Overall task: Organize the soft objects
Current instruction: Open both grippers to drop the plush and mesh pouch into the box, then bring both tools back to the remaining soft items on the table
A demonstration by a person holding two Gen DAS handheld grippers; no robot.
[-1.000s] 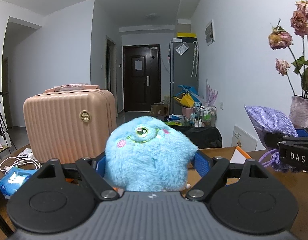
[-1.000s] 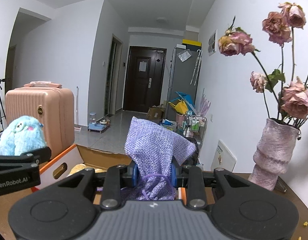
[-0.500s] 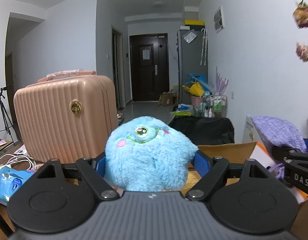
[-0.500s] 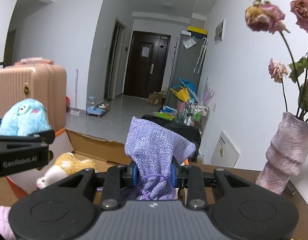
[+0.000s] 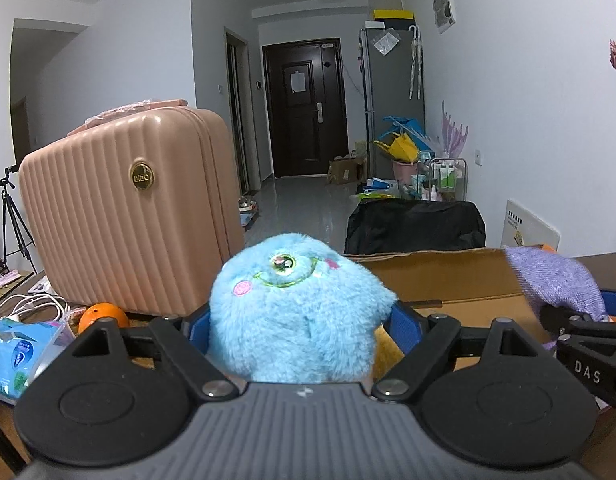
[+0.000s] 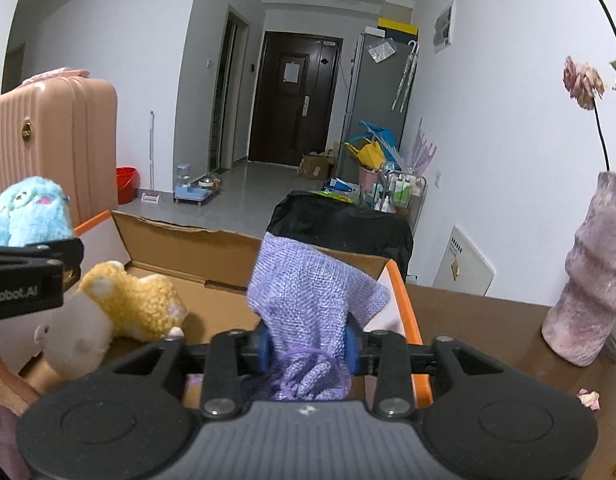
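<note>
- A round, shaggy blue plush (image 5: 296,312) with one stitched eye and pink cheek spots is seen between the left fingers (image 5: 403,326), whose blue pads are padded and flat.
- A lilac pouch (image 6: 308,308) of coarse, open-weave cloth, gathered by a thin purple cord, is seen between the right fingers (image 6: 264,346).
- A corrugated cardboard box (image 6: 196,240) with orange-edged flaps is open on the brown tabletop (image 6: 487,332); a curly yellow plush (image 6: 136,304) with a pale, smooth snout is lying inside it.
- A ribbed, glossy pink suitcase (image 5: 124,216) is standing left of the box, and a lumpy, mottled pink vase (image 6: 591,272) is set on the right.
- Compared with a second ago, both grippers are lower and nearer the box: more of its inside and the yellow plush is shown, and the vase flowers are now largely cut off at the top edge.
- The left gripper (image 5: 298,326) is spread wide and is being opened further; the blue plush is still flanked by both pads, above the box's left part.
- The right gripper (image 6: 308,346) is narrowly parted and is being opened; the pouch's neck is still touched by both pads, over the box's right half.
</note>
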